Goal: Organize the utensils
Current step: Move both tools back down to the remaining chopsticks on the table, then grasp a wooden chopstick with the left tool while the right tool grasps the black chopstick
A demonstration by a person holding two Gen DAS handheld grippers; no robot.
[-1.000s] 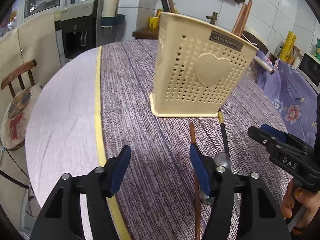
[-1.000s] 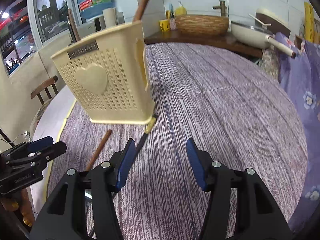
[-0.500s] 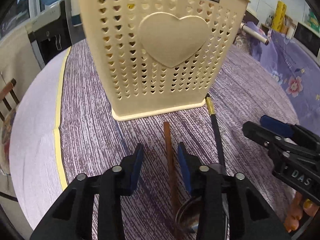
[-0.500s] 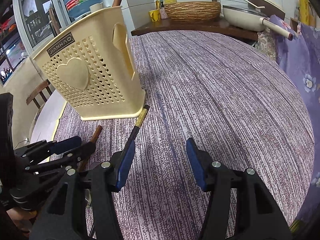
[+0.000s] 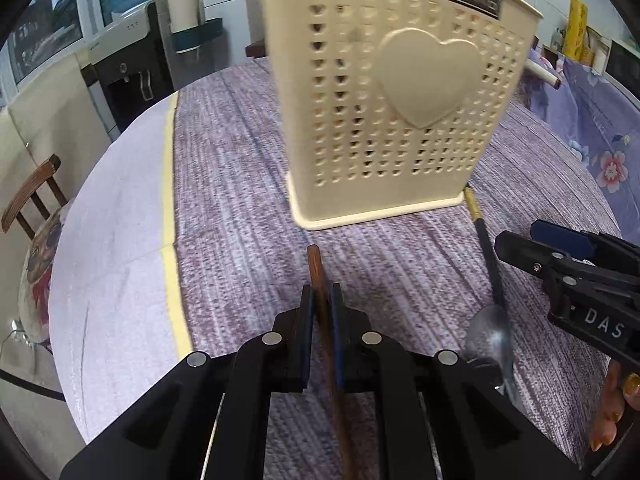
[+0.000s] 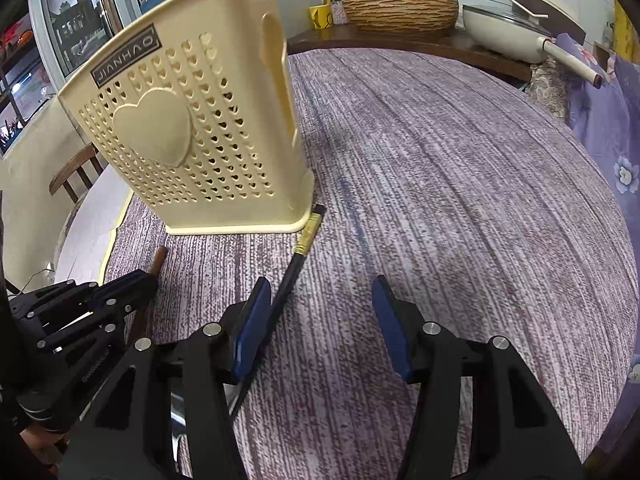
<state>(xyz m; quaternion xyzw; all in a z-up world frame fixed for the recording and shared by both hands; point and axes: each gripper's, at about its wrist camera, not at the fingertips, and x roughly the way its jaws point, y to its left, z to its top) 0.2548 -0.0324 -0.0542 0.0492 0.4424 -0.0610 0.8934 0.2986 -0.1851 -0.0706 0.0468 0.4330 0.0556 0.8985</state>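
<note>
One wooden chopstick [image 5: 320,280] is clamped in the left tool [image 5: 320,312], holder [image 5: 400,120] just ahead; right tool [image 6: 320,320] is spread beside the black-handled spoon [image 6: 296,260]; lift and insertion are needed next

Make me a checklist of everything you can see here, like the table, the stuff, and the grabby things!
Surface: round table under a purple striped cloth.
Job's things: cream holder standing upright; brown wooden stick; black-handled spoon lying beside the holder.
Clutter: nothing seen on the table.
Grippers: left tool shut on the stick; right tool open, empty, spoon handle beside one finger.
Cables: thin one low at the left, off the table.
Surroundings: wooden chair, water dispenser, woven basket, white pan.
</note>
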